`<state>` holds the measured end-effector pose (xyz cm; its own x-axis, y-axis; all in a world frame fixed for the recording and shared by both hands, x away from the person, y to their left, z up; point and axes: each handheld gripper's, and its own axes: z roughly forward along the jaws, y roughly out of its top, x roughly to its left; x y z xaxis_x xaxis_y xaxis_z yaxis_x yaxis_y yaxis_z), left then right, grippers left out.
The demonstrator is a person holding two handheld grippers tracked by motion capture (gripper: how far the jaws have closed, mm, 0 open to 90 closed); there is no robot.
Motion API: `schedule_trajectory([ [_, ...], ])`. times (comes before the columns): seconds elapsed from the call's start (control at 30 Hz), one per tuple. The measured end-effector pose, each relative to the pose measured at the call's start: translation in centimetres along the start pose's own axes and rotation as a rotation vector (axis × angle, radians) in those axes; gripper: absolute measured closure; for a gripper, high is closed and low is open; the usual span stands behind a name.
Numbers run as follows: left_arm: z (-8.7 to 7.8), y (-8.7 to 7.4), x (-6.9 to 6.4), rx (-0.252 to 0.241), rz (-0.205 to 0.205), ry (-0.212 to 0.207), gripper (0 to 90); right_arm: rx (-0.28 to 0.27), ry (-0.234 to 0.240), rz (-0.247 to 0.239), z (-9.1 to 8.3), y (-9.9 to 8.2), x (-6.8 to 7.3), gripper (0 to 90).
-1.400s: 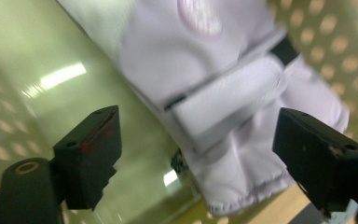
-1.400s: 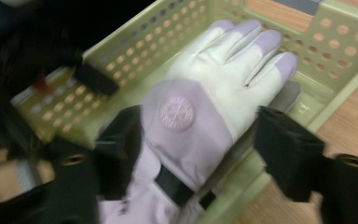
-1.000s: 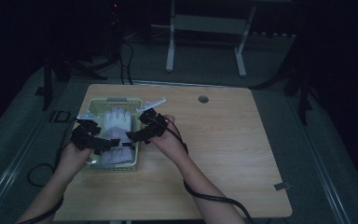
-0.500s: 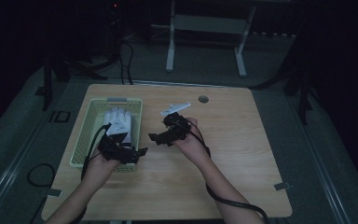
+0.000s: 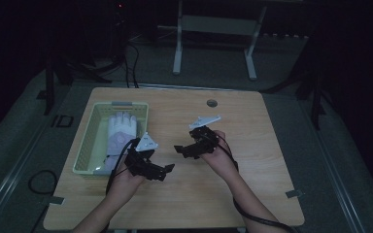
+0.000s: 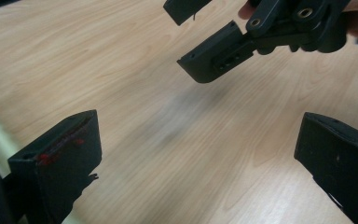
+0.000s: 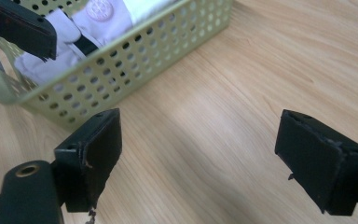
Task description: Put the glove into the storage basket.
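both your tongs, left and right, are wide open and empty over the worktop. the glove lies in the basket just beyond the left tongs. looks like you're between steps, next reach probably needs that spread.

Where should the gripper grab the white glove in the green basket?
Probably at the cuff end of the white fabric glove, coming straight down from above. It lies flat inside the pale green perforated plastic basket, whose walls block the sides, and the cuff sits nearest the open left gripper.
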<state>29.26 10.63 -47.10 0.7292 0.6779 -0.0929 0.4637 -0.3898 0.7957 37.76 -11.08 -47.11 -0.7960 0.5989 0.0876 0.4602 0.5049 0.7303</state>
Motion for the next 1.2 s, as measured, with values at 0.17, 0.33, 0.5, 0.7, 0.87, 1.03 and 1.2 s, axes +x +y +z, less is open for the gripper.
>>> schedule_trajectory([
  [0.17,1.3,-0.1,-1.2,0.009,0.032,-0.033,1.0,0.005,-0.006,0.008,-0.5,-1.4,-0.7,14.6],
  [0.33,2.5,-0.4,-2.2,0.021,0.046,-0.069,1.0,0.012,-0.01,0.014,-0.7,-2.8,-1.1,14.8],
  [0.5,3.5,-0.6,-2.8,0.026,0.048,-0.113,1.0,0.029,-0.003,0.032,-0.5,-4.3,-1.4,15.2],
  [0.7,4.7,-0.9,-3.7,0.04,0.066,-0.13,1.0,0.034,0.006,0.041,-0.2,-6.1,-1.5,15.2],
  [0.87,5.7,-1.5,-4.0,0.052,0.04,-0.162,1.0,0.029,0.021,0.066,-0.2,-7.5,-1.8,15.2],
  [1.03,6.4,-2.1,-4.5,0.05,0.056,-0.169,1.0,0.011,0.019,0.061,-0.6,-8.5,-2.0,15.2],
  [1.2,7.5,-3.0,-4.9,0.07,0.06,-0.184,1.0,0.006,0.017,0.067,-0.9,-9.5,-2.4,15.2],
])
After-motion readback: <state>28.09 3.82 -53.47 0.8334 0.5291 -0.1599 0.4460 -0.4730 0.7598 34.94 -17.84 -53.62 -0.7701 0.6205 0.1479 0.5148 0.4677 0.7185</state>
